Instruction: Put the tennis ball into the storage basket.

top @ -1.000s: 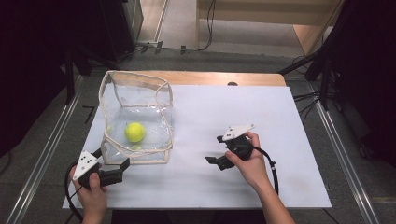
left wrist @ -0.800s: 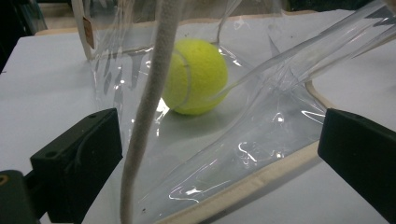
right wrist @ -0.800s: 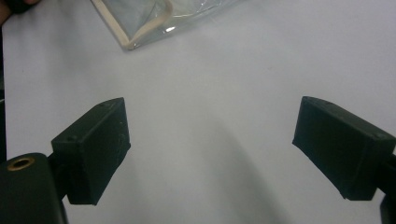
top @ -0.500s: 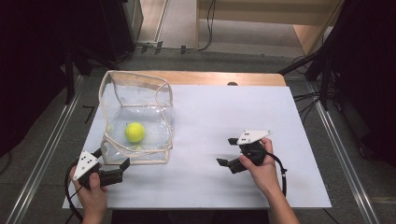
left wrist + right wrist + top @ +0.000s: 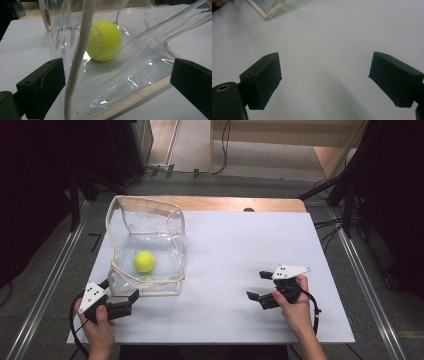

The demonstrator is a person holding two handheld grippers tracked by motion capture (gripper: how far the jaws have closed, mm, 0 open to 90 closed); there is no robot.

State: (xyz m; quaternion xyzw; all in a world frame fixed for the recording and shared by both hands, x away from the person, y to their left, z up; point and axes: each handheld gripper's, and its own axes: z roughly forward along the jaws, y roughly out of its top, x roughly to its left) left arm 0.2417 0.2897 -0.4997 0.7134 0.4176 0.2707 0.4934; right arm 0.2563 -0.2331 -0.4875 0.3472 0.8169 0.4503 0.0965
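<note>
The left gripper (image 5: pixel 119 296) is sitting at the near corner of the clear bag (image 5: pixel 146 227), its jaws spread wide with the bag's cream-trimmed edge (image 5: pixel 135 98) and a cord (image 5: pixel 77 60) lying between them; the pads are not pressing on anything. To do this step well, it is probably worth closing on the stiff trimmed edge rather than the slippery film, and keeping the bag's mouth upright so nothing rolls out.

Inside the bag, a yellow tennis ball (image 5: pixel 144 261) is resting on the bottom panel, near the middle. Nothing else is showing in there.

Farther right, the right gripper (image 5: pixel 256 285) is hovering over the bare white table (image 5: pixel 235 245), well apart from the bag, jaws standing wide and holding nothing.
</note>
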